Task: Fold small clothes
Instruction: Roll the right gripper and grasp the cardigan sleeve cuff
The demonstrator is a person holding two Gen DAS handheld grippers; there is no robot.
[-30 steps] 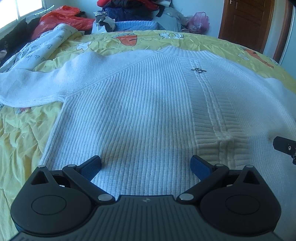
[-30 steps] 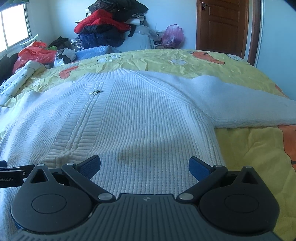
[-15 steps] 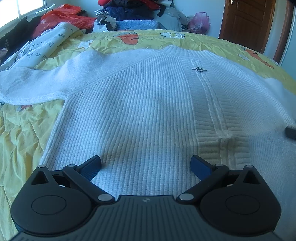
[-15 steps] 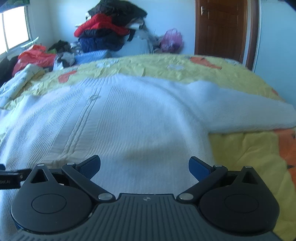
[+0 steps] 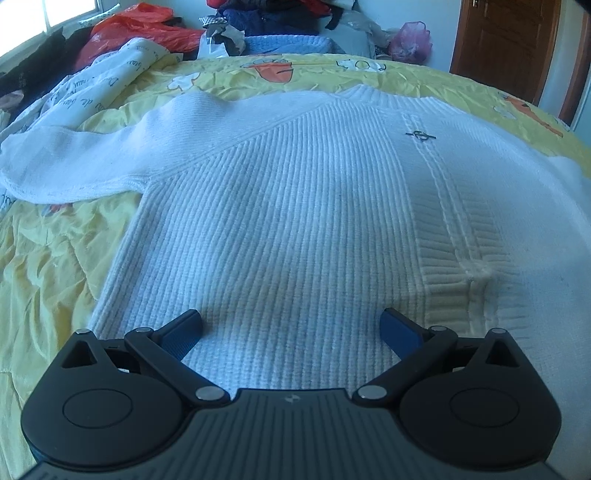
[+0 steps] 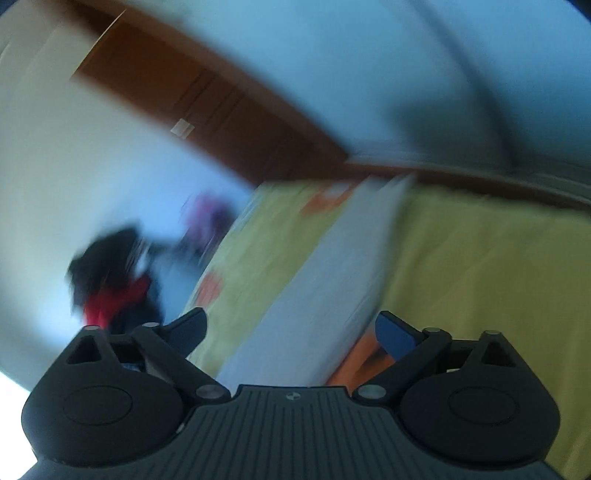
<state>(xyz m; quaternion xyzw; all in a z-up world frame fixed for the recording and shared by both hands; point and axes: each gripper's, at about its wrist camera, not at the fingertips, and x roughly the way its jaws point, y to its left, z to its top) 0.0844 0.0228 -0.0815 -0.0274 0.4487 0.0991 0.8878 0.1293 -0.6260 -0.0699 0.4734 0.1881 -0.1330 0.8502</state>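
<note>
A white ribbed knit sweater (image 5: 295, 206) lies spread flat, front up, on a yellow bed cover (image 5: 48, 258). Its left sleeve (image 5: 85, 158) stretches out to the left. My left gripper (image 5: 291, 328) is open and empty, low over the sweater's bottom hem. In the blurred, tilted right wrist view, my right gripper (image 6: 290, 326) is open and empty, pointing along the sweater's right sleeve (image 6: 332, 288), which lies on the yellow cover (image 6: 480, 277).
A pile of clothes and bags (image 5: 236, 22) sits beyond the far edge of the bed. A rolled printed blanket (image 5: 92, 85) lies at the bed's far left. A brown wooden door (image 5: 513, 40) stands at the back right.
My right gripper has swung sharply to the right and rolled, from facing the sweater body to facing the right sleeve. The left gripper has barely moved. Both stay open.
</note>
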